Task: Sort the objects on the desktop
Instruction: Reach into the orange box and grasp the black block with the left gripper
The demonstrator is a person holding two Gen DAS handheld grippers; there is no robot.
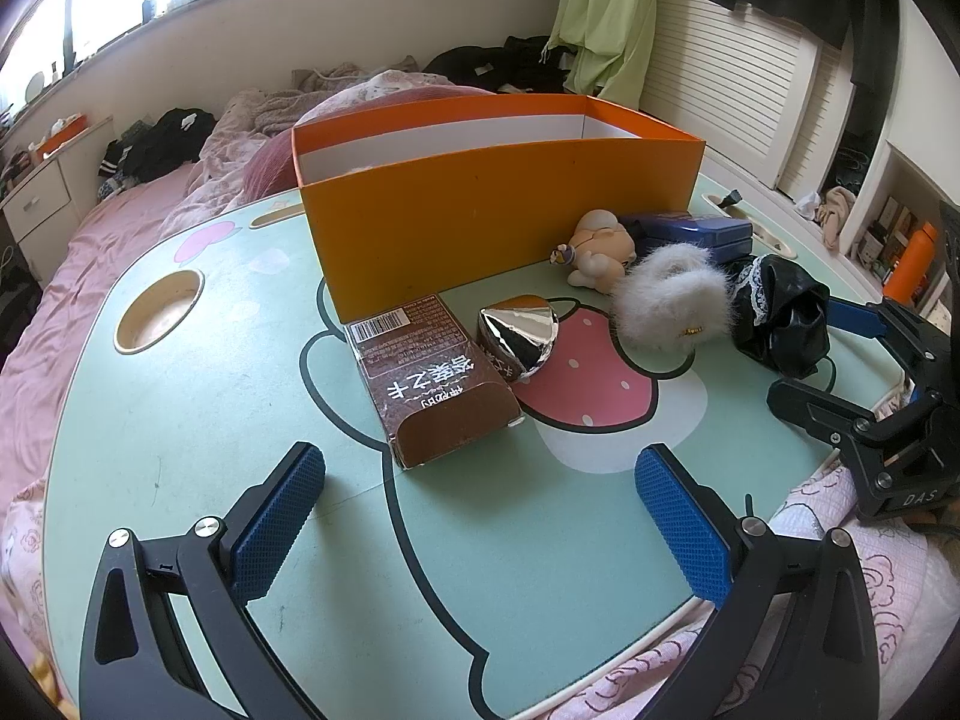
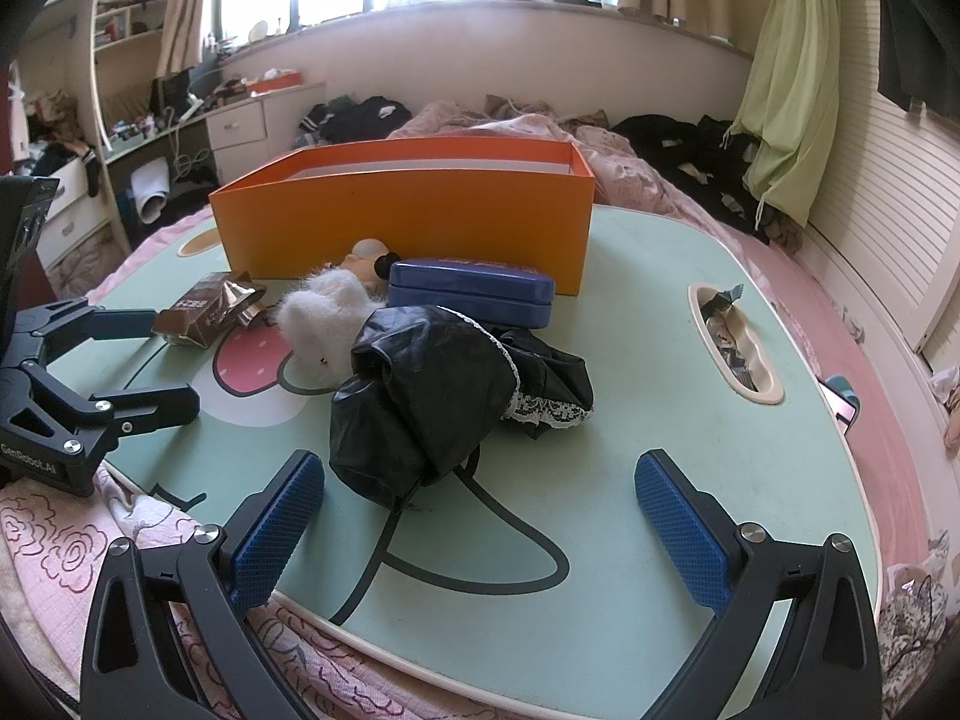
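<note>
foil wrapper (image 1: 519,333) clear from left tongs (image 1: 480,516), half-hidden opposite

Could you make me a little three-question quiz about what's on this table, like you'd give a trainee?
1. True or false: the left gripper and the right gripper are both open and empty.
2. Which lies closest to the right gripper: A) brown snack carton, B) black lace-trimmed cloth, C) blue case?
3. Fill in: the items stand in front of the ______ box.

Key: 1 true. 2 B. 3 orange.
</note>
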